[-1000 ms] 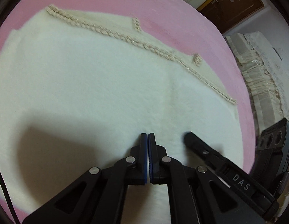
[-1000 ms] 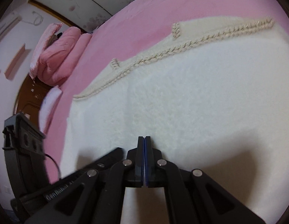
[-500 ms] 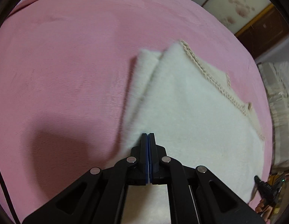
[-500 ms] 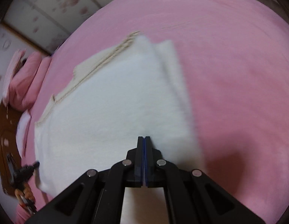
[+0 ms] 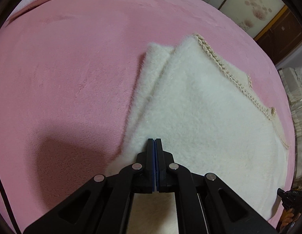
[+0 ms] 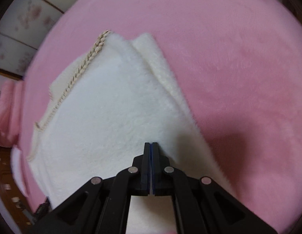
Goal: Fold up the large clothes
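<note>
Fold stage: white fleece garment [image 5: 199,117] lies doubled at frame centre on pink bedspread [image 5: 63,68]; left gripper [image 5: 154,142] and right gripper [image 6: 151,145] clenched, empty. Next move likely requires opening at an edge.

Not much lettering was to be found. In the left wrist view, the small white letters "DAS" were printed on the black plastic tip of the right gripper [image 5: 292,195], poking in at the lower right edge. Nothing readable was spotted in the right wrist view, which was blurred toward its left side.
</note>
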`<state>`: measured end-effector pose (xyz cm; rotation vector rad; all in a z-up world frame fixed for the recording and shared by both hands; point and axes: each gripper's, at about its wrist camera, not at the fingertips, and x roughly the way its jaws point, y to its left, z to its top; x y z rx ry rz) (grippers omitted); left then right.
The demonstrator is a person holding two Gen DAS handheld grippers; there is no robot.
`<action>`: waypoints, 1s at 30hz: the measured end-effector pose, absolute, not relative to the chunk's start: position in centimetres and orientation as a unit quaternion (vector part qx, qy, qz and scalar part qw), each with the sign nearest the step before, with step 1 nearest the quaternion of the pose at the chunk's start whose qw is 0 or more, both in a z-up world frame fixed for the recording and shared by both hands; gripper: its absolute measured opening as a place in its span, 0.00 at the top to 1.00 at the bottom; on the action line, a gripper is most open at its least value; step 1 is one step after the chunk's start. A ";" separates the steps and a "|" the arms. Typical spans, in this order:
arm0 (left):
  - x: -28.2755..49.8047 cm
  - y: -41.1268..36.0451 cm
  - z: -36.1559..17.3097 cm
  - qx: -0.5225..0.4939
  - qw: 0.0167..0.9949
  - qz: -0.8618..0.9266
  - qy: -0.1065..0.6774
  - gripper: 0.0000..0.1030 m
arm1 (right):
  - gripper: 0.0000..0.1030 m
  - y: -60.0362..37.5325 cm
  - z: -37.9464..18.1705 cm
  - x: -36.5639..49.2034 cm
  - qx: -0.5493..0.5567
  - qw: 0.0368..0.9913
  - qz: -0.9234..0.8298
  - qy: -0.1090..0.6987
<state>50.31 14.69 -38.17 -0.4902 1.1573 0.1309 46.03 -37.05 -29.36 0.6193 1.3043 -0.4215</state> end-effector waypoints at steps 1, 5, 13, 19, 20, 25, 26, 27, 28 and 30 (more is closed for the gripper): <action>50.2 14.8 -38.3 -0.236 0.807 0.060 0.538 0.99 | 1.00 -35.6 -28.9 46.7 0.275 0.735 -0.180 0.593; 49.4 14.8 -38.5 -0.239 0.812 0.061 0.529 0.99 | 1.00 -27.9 -28.7 49.5 0.289 0.736 -0.077 0.608; 49.9 13.3 -38.8 -0.211 0.822 0.065 0.525 0.99 | 1.00 -16.8 -29.8 54.3 0.199 0.733 -0.007 0.650; 50.8 12.3 -38.7 -0.179 0.824 0.063 0.534 0.99 | 1.00 -14.4 -31.2 56.3 0.135 0.721 -0.018 0.679; 51.0 12.2 -38.7 -0.176 0.824 0.063 0.534 0.99 | 1.00 -13.8 -31.8 56.9 0.114 0.720 -0.016 0.684; 51.6 11.7 -38.9 -0.186 0.821 0.073 0.535 0.99 | 1.00 -12.7 -33.0 59.4 0.086 0.692 -0.005 0.717; 51.9 11.6 -38.9 -0.187 0.819 0.075 0.537 0.99 | 1.00 -13.2 -33.4 59.8 0.105 0.681 -0.005 0.725; 52.0 11.5 -38.9 -0.187 0.819 0.076 0.538 0.99 | 1.00 -13.4 -33.5 60.1 0.110 0.676 -0.003 0.729; 52.0 11.5 -38.9 -0.185 0.819 0.076 0.538 0.99 | 1.00 -13.4 -33.6 60.3 0.109 0.672 0.003 0.732; 51.3 11.7 -38.5 -0.177 0.822 0.075 0.535 0.99 | 1.00 -13.5 -33.6 60.4 0.106 0.673 0.010 0.732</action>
